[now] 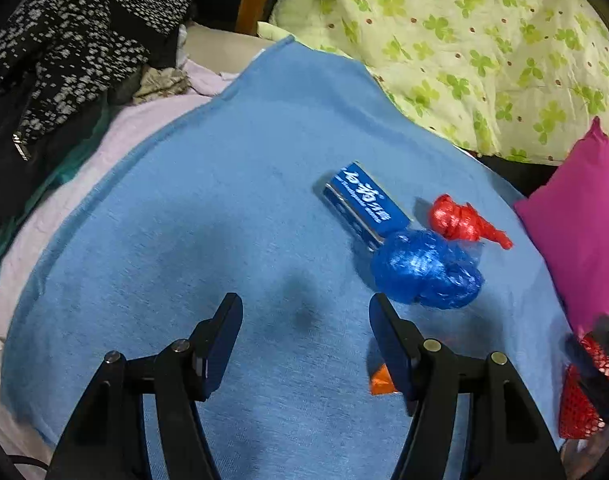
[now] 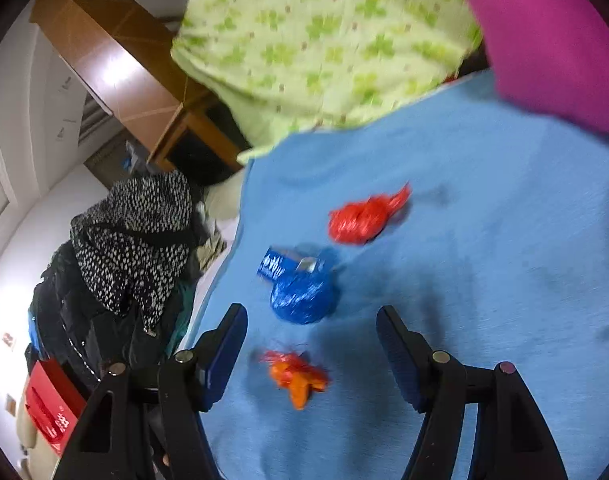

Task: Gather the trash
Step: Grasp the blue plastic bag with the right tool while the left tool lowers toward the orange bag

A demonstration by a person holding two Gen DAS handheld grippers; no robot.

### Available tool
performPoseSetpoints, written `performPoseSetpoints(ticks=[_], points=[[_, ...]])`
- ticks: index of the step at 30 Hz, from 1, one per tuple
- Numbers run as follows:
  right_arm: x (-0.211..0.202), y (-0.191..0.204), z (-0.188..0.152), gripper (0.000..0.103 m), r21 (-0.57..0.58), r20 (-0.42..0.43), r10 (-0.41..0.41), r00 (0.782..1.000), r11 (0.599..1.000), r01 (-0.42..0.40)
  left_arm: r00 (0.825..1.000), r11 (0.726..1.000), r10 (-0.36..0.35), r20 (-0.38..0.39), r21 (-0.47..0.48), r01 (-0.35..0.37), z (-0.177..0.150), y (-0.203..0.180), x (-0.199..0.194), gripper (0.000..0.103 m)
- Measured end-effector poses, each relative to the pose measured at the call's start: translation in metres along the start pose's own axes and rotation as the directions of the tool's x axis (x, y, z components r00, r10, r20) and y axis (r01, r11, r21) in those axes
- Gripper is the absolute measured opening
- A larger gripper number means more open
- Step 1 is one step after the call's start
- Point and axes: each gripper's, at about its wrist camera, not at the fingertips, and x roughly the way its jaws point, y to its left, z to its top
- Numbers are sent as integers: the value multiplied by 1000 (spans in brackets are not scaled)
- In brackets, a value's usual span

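On a blue cloth (image 1: 208,208) lie several bits of trash. In the left wrist view a blue box with white writing (image 1: 364,202), a crumpled blue plastic bag (image 1: 426,268) and a crumpled red bag (image 1: 462,220) lie ahead to the right. An orange wrapper (image 1: 380,380) peeks out by the right finger. My left gripper (image 1: 304,320) is open over bare cloth. In the right wrist view, blurred, my right gripper (image 2: 311,332) is open above the orange wrapper (image 2: 298,378), with the blue bag (image 2: 304,296), the blue box (image 2: 276,266) and the red bag (image 2: 362,218) beyond.
A green clover-print quilt (image 1: 464,40) lies behind the cloth and a magenta pillow (image 1: 580,224) at its right. Dark speckled clothing (image 1: 76,40) is heaped at the left. A red mesh item (image 1: 584,392) with part of the other gripper shows at the left wrist view's right edge.
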Motion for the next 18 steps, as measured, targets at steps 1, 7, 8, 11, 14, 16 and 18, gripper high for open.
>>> performPoseSetpoints(ticks=[1,7,8,11,14,16,18], points=[[15,0,0,71,12,-28,2,1000,1000,-2,1000,1000,-3,-3,5,3,0,-1,0,66],[75,-2,3,71,94,-114,28,993,995,-18,1000,1000,-3,-12,29,3,-2,-3,1,67],[80,-2,3,71,101,-113,33,993,995,-22,1000,1000,-3,-14,29,3,-2,-3,1,67],[100,3,6,71,107,-111,28,993,994,-16,1000,1000,3,-15,27,-3,-1,0,2,67],[121,4,7,71,134,-131,32,991,991,-14,1000,1000,5,-20,31,-5,-2,2,4,67],[133,4,7,69,135,-151,4,988,991,17,1000,999,10,-22,40,-9,-3,1,4,67],[143,4,5,56,126,-163,1,987,992,20,1000,999,16,-22,50,-15,-4,1,5,67]])
